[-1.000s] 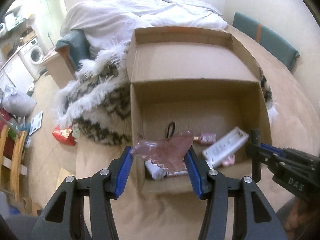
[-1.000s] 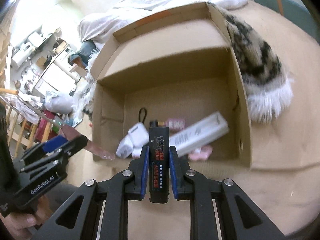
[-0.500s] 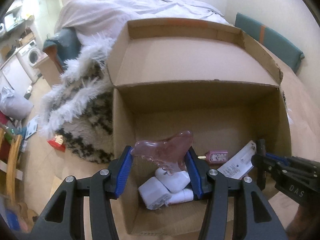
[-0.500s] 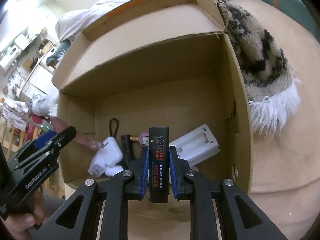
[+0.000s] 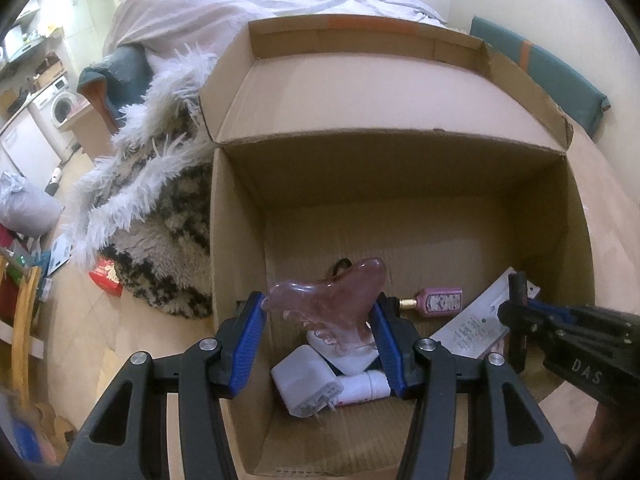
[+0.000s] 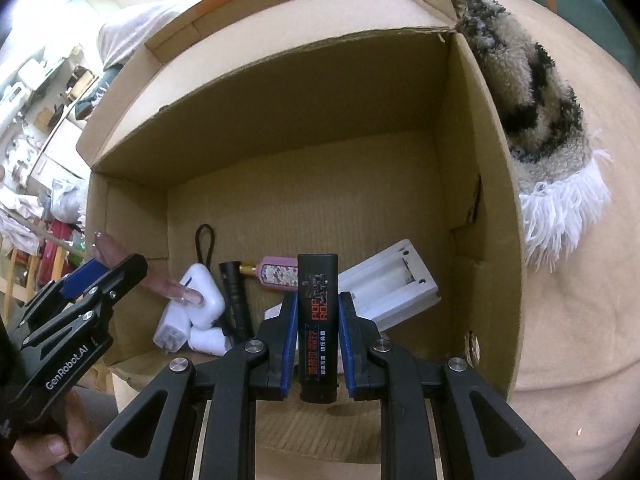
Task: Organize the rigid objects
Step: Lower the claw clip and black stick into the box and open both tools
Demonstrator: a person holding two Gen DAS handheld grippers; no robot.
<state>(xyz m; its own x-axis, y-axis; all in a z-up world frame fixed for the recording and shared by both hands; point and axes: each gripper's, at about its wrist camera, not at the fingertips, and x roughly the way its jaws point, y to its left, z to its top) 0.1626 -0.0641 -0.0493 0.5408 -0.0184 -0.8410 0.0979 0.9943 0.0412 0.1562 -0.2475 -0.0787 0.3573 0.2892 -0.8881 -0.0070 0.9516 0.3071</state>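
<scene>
Cardboard box [image 5: 240, 216], flaps open, as landmark. Near its front wall: white charger plug [image 5: 306, 384], white bottle [image 5: 366, 388] beside it. Further in: black flashlight [image 6: 236, 300], pink bottle [image 5: 440, 302], white battery case [image 6: 394, 280] toward the right wall. Left gripper [image 5: 320, 332] hangs over the box's front-left, jaws pinching a pink comb-edged scraper [image 5: 332, 300]. Right gripper [image 6: 318, 332] over the front edge, jaws clamped on a black stick [image 6: 318, 316], upright. Fluffy rug [image 5: 152, 200] behind the box.

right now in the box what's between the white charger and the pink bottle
A black flashlight lies between the white charger and the pink bottle, touching the charger; the right wrist view shows it.
</scene>
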